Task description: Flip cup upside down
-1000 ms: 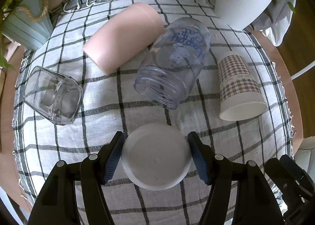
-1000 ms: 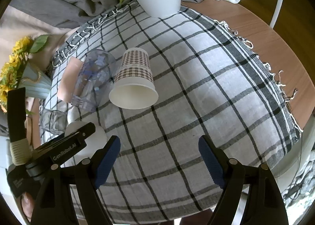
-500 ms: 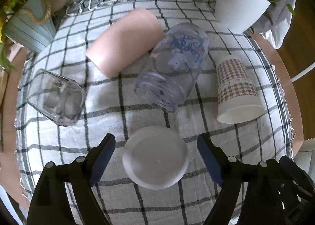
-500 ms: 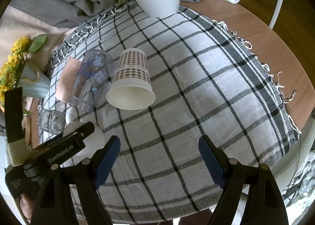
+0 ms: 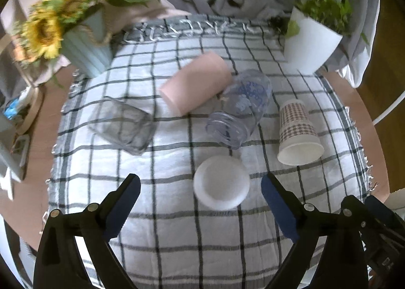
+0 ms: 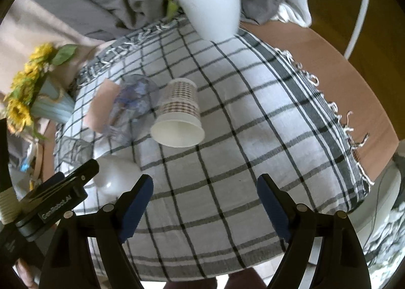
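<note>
One white cup (image 5: pixel 221 182) sits base-up on the checked cloth (image 5: pixel 177 225), just ahead of the left gripper (image 5: pixel 200 196), jaws apart and empty; right gripper (image 6: pixel 205 198) gapes too, paper cup (image 6: pixel 178 114) probably next

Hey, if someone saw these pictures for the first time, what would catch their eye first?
Probably the white cup standing upside down on the checked cloth, just ahead of the open left claw. Behind it lie four tipped vessels: a glass, a pink cup, a clear jar and a patterned paper cup. The sunflowers at the far left corner also stand out.
</note>
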### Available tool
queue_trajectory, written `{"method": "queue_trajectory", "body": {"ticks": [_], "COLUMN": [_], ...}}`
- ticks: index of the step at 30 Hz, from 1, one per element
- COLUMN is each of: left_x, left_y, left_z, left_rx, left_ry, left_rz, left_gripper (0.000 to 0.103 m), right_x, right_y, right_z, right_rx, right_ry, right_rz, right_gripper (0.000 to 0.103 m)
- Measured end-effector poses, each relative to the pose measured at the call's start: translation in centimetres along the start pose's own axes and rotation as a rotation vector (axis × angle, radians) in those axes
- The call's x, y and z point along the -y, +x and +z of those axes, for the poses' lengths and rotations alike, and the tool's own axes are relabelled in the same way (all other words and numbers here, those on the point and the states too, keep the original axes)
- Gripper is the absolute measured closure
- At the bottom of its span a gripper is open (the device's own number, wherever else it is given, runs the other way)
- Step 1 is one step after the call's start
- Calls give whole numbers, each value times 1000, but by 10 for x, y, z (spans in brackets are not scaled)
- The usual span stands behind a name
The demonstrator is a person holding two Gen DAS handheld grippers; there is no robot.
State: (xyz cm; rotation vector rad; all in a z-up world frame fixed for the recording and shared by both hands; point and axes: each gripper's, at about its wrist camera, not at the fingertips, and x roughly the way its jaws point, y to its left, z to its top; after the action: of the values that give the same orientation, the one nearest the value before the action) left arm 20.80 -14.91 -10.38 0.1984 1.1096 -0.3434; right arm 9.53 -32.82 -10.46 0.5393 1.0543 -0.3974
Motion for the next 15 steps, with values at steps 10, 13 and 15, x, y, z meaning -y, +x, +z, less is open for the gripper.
{"method": "queue_trajectory", "body": {"ticks": [10,13,15], "left_x": [-41,-54,-60], "left_y": [-67,-91,-104], "left_z": [-32,-47,-56], "left_rx": [144,194,219], "left_ry": [-75,-88,-89], "left_rz": [61,89,101], "left_gripper": [2,1,0], "right_x": [-36,-43,-48], "right_y": [-46,-62,-73], "right_z": [-17,-27,-35], "right_rx": [99,131,157], "right_ry": [-122,-143,-156], "right_rz": [56,77,83], "right_gripper": [19,19,19]}}
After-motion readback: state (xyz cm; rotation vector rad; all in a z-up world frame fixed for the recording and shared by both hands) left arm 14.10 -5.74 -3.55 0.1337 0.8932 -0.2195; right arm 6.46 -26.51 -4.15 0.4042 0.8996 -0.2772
